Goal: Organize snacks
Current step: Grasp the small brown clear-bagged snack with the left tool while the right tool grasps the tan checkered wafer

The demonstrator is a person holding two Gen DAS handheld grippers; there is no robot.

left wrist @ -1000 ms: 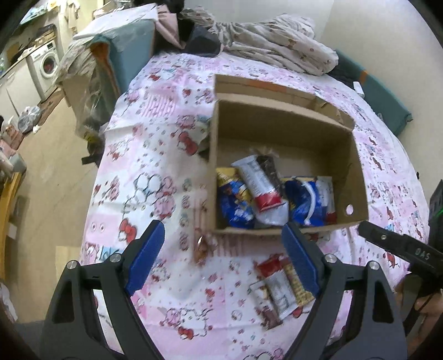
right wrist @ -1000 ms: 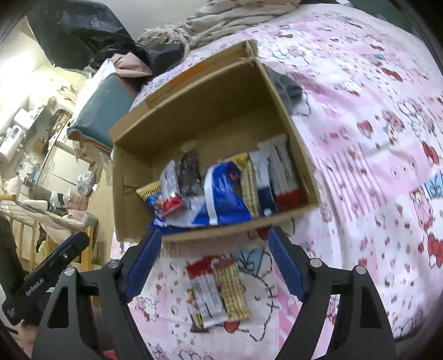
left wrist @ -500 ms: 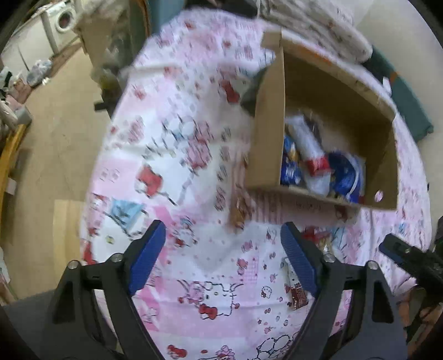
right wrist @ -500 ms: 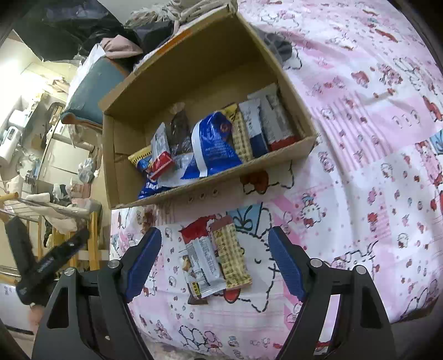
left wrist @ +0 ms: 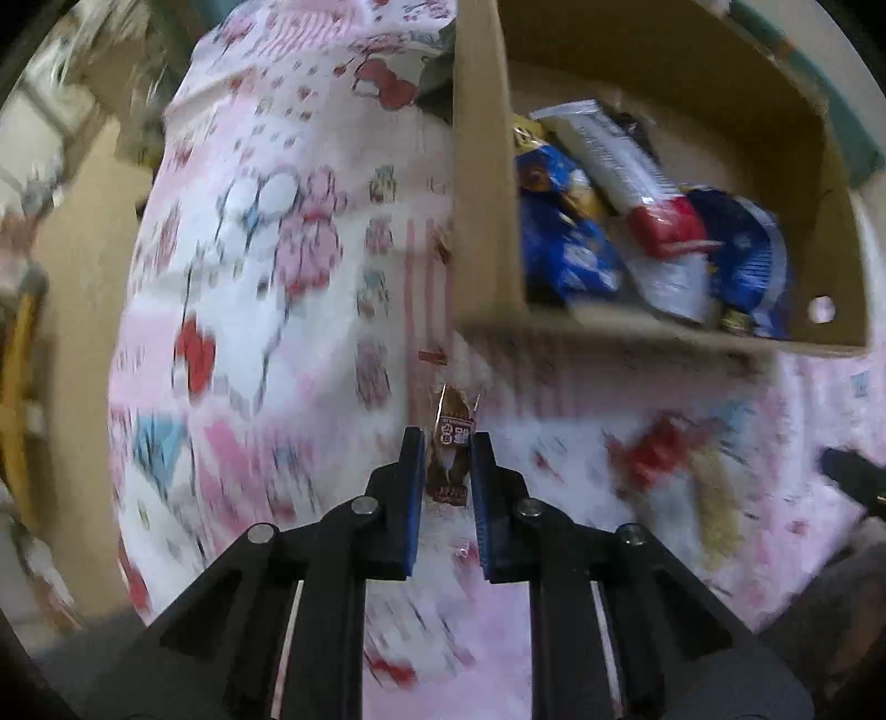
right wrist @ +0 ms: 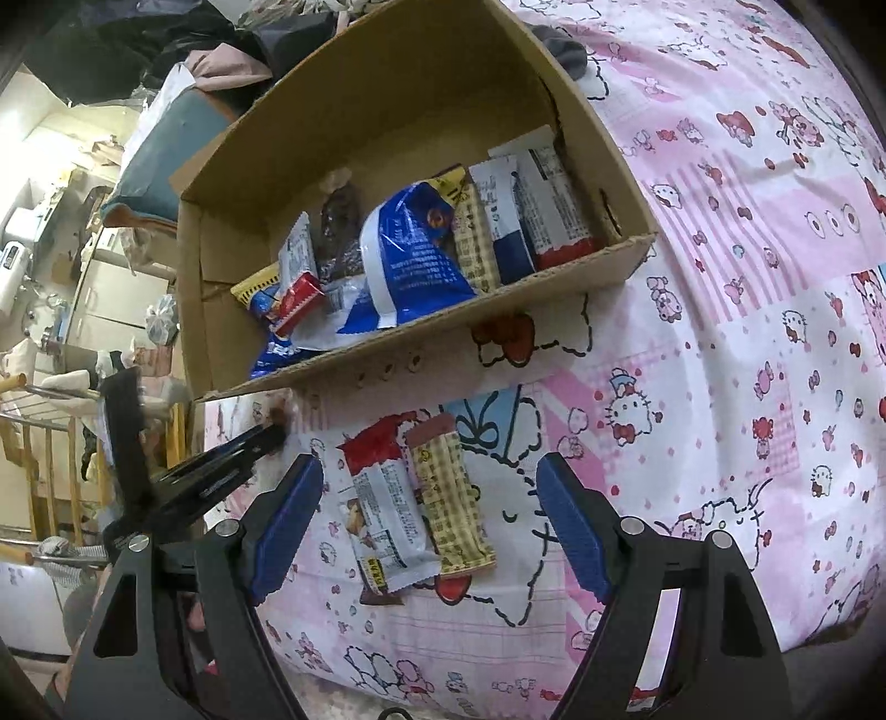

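Note:
My left gripper [left wrist: 446,443] is shut on a small brown snack packet [left wrist: 453,454] just below the near left corner of the cardboard box [left wrist: 487,166]; the view is blurred. It also shows at the left of the right wrist view [right wrist: 274,435]. The box [right wrist: 421,360] holds several snack packs, among them a blue bag [right wrist: 410,260]. My right gripper [right wrist: 429,493] is open above a red and white bar [right wrist: 382,504] and a yellow checked bar [right wrist: 451,504] lying on the pink sheet in front of the box.
The pink cartoon-print sheet [right wrist: 747,332] covers a bed. Clothes and a dark pile [right wrist: 221,50] lie behind the box. A floor, drying rack [right wrist: 44,432] and appliances are off the bed's left edge.
My left gripper has moved down to the brown packet by the box corner and shut on it. My right gripper has moved slightly closer to the two bars and stays open.

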